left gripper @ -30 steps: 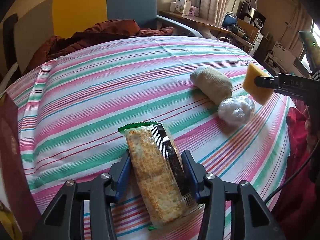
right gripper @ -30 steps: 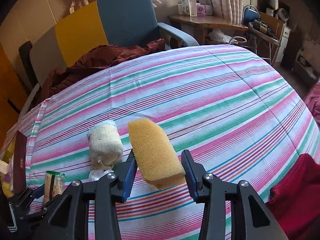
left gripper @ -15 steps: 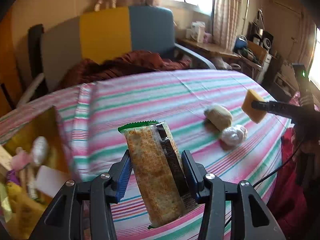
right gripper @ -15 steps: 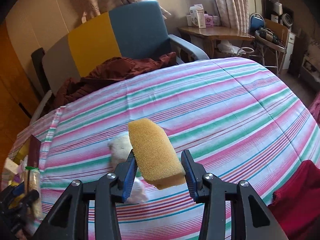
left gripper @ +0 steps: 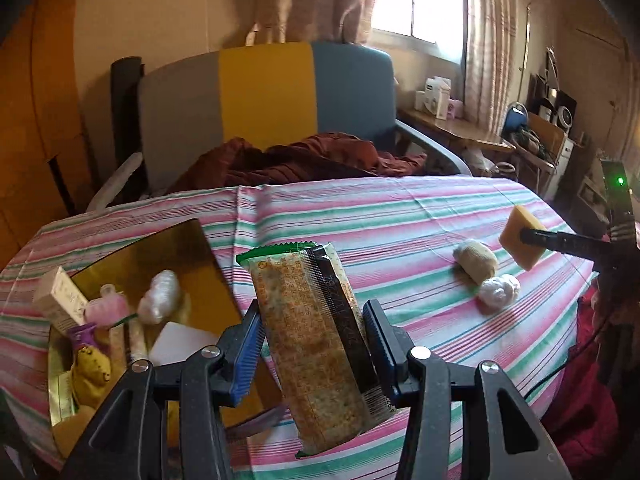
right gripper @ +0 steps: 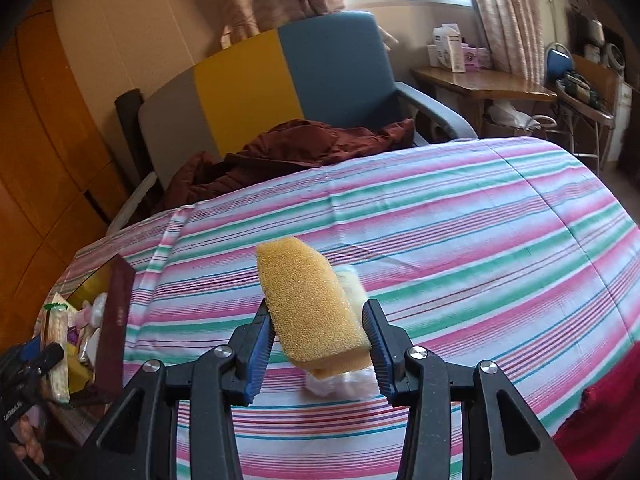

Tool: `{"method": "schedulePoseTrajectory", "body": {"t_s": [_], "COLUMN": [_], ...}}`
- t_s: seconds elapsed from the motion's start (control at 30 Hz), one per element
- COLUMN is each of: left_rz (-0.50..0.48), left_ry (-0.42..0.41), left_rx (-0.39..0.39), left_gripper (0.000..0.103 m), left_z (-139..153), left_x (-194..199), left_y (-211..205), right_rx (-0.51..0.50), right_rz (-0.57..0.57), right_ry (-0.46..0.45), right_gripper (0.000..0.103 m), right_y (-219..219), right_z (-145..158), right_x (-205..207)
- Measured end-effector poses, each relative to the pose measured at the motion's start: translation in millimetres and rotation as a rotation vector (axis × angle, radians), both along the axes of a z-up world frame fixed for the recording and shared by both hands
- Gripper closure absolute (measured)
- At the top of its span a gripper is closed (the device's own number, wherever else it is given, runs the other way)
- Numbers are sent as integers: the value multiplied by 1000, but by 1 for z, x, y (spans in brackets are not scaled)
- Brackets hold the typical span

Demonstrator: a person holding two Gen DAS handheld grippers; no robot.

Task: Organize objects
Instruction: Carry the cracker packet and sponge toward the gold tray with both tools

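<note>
My left gripper [left gripper: 314,334] is shut on a cracker packet [left gripper: 316,340] and holds it in the air above the striped table, beside a gold box [left gripper: 188,264] at the left that holds several small items. My right gripper [right gripper: 318,334] is shut on a yellow sponge [right gripper: 308,304], raised over the cloth; it also shows in the left wrist view [left gripper: 520,242]. A beige sock roll [left gripper: 476,266] and a white plastic ball [left gripper: 500,290] lie on the cloth under the sponge. The left gripper with the packet shows at the far left of the right wrist view [right gripper: 56,356].
The round table has a striped cloth [left gripper: 400,216]. A chair [left gripper: 272,108] with a dark red jacket [left gripper: 304,160] stands behind it. A side desk [right gripper: 484,84] with boxes is at the back right. A red cloth [right gripper: 600,432] lies at the near right edge.
Both grippers have risen and drawn back from the table. My left gripper carried the cracker packet leftward, so the gold box came into view. The sponge stays gripped.
</note>
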State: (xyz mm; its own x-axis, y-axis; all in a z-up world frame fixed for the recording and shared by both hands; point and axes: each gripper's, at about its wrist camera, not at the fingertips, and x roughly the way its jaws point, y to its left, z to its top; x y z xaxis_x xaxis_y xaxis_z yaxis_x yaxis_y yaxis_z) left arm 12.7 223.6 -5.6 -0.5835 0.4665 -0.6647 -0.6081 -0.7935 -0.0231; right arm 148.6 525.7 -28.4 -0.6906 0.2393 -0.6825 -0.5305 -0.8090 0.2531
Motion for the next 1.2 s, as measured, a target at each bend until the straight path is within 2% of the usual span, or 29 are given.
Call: {"method": "schedulePoseTrajectory", "body": {"t_s": [0.27,0.47,0.77,1.2], "left_rz": [54,91,156,259], "left_ry": [-25,-40,-46,-111], "left_rx": [13,30,38,76], "left_gripper": [53,53,53,53], "left_z": [-4,-8,-12,-29], "left_x": [-8,-14,-22,-32], "left_y": [-28,-48,-81,-141], "right_rx": [-33,-79,-95,-140], "right_rz": [88,201,380,521], "right_ry": [21,35,13,-21], "right_gripper": [58,56,56,56], "right_y": [-41,-85,-150,-212], "right_z": [10,9,7,1], "right_x": [-18,-43,-93,-151]}}
